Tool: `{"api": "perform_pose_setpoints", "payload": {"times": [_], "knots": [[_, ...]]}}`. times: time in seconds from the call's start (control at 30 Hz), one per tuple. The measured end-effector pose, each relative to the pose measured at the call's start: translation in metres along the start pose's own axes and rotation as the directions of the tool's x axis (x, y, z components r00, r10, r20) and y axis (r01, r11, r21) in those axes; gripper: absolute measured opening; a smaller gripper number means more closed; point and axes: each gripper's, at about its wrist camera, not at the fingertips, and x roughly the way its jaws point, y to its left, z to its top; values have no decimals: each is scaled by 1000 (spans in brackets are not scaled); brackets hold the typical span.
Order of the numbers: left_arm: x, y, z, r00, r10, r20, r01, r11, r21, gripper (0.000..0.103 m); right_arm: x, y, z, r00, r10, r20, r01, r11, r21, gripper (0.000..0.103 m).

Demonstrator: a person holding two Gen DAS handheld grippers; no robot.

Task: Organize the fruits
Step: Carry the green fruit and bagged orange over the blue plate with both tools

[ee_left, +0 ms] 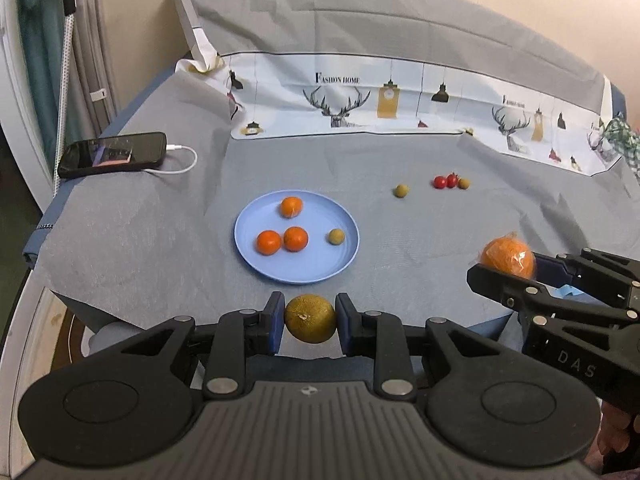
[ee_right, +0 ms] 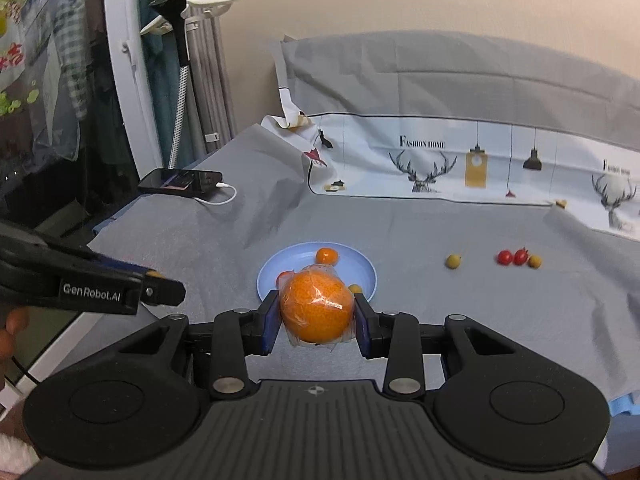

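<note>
fruits are sitting in both claws: the left gripper is clamping a greenish-yellow fruit between its blue pads, and the right gripper is squeezing a plastic-wrapped orange the same way. both are hanging above the near edge of the grey cloth. just beyond them a blue plate is holding three small oranges and one small green fruit. farther right, two red cherry tomatoes are lying touching another small green fruit, with one more green fruit lying apart to their left. a phone is charging at the far left.
</note>
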Motion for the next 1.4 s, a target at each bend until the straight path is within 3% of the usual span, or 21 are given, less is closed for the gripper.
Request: {"api": "perform_pose_setpoints", "payload": {"times": [0.8,1.17,1.4], "knots": [[39,24,13,999,-6,-50,4,999,-45,30,41,2,2,994,-15,-109,13,1000,-15,39],[77,36,43,998,9,-66,-13,998,-59,30,83,-5,11,989,-40,-140,38,999,-13,39],[127,35,66,994,25,-106,-28,999,-30,30,130,-12,17,984,-34,-176,34,999,-4,39]]}}
